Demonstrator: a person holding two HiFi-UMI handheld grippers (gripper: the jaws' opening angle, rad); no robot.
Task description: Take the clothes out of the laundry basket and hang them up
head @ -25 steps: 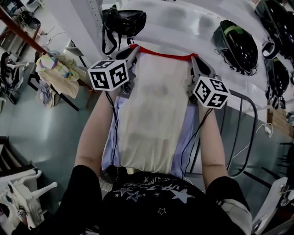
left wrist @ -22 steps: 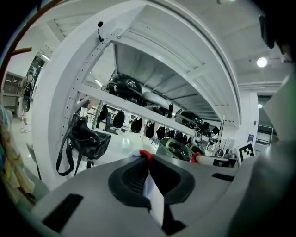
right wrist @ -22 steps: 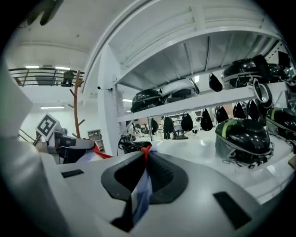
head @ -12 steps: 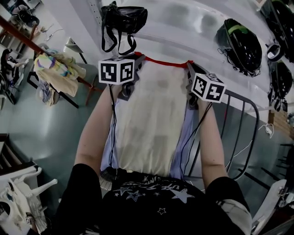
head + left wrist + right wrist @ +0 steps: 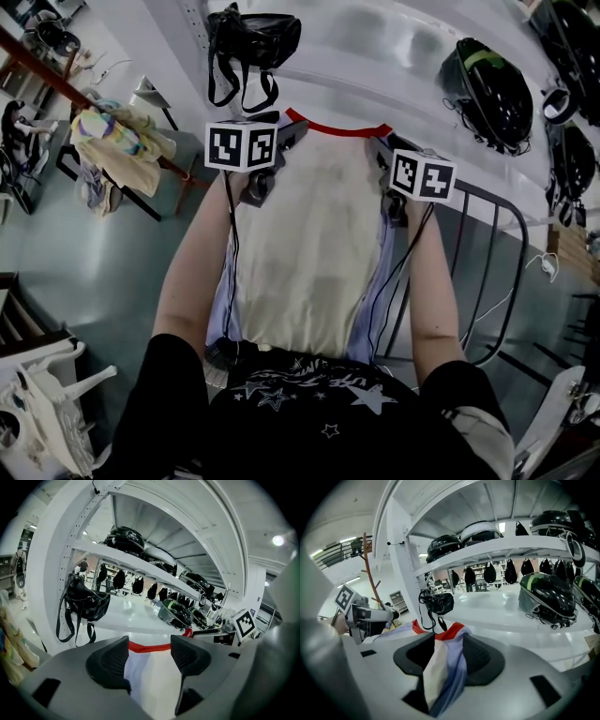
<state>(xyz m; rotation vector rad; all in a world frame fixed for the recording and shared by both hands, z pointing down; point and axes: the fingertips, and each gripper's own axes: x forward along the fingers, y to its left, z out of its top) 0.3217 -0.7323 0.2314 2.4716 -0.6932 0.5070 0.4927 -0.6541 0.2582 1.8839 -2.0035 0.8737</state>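
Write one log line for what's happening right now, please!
left tool: opening, shirt between jaws | right tool: opening, shirt between jaws | shirt: red collar on top, spread between tools

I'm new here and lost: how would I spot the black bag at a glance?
Find the big white shelf ahead of the person, at the top of the head view. At its left end, on the upright post, hangs the black bag. Unlike the black helmets resting on the shelf, it is soft and dangles by looped straps.

White shelves [image 5: 375, 47] carry black helmets [image 5: 489, 86] and a hanging bag [image 5: 253, 42] above grey floor [image 5: 103, 281].
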